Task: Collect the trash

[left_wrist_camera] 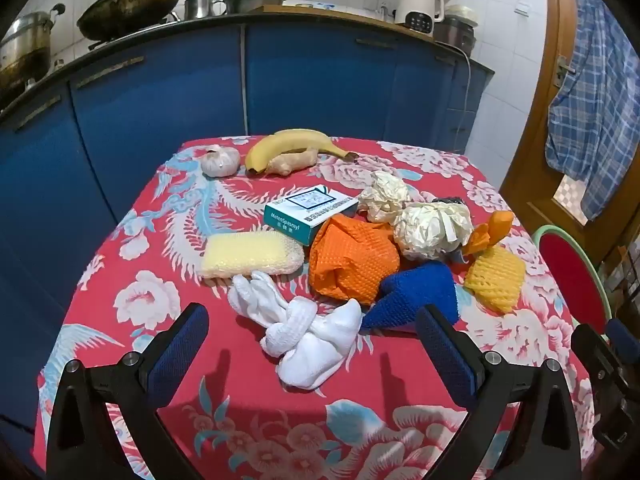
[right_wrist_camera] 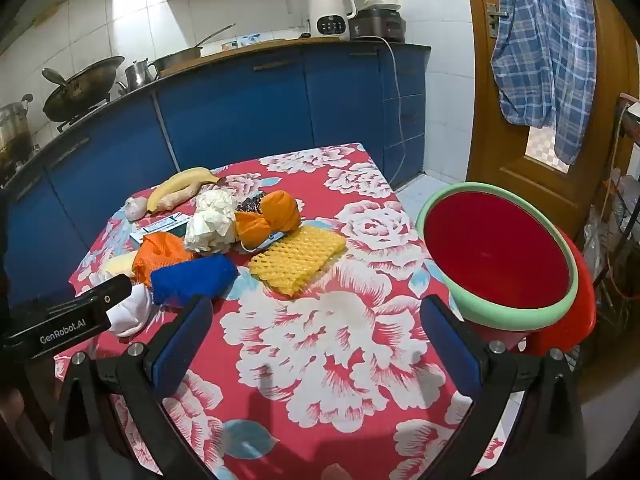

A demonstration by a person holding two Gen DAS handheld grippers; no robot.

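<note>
A kitchen table under a red flowered cloth (left_wrist_camera: 132,240) holds a spread of scraps and food. In the left wrist view, going left to right, a head of garlic (left_wrist_camera: 220,161) sits at 11 o'clock on the cloth beside a banana (left_wrist_camera: 292,142) and a piece of ginger (left_wrist_camera: 292,160). Nearer the middle lie a pale yellow sponge (left_wrist_camera: 250,254), a teal-and-white box (left_wrist_camera: 310,210) and a crumpled orange bag (left_wrist_camera: 354,264) touching the box. A white rag (left_wrist_camera: 304,336) lies at 6 o'clock of the pile, between the wide-open fingers of the left gripper (left_wrist_camera: 312,344), which hangs above the cloth and grips nothing. Right of the rag come a blue cloth (left_wrist_camera: 416,290), two balls of crumpled paper (left_wrist_camera: 430,228) at 1 o'clock, an orange knot of plastic (left_wrist_camera: 490,232) and a yellow foam net (left_wrist_camera: 496,276) at 3 o'clock.

In the right wrist view, the right gripper (right_wrist_camera: 316,338) is also spread wide and empty over bare cloth, the trash pile at its 11 o'clock. A red bin with a green rim (right_wrist_camera: 516,312) stands just off the table's right edge, at 2 o'clock. Behind are blue cabinets (right_wrist_camera: 240,112), a white kettle (right_wrist_camera: 330,10) and a checked shirt (right_wrist_camera: 544,48) hanging on a wooden door (right_wrist_camera: 480,128).
</note>
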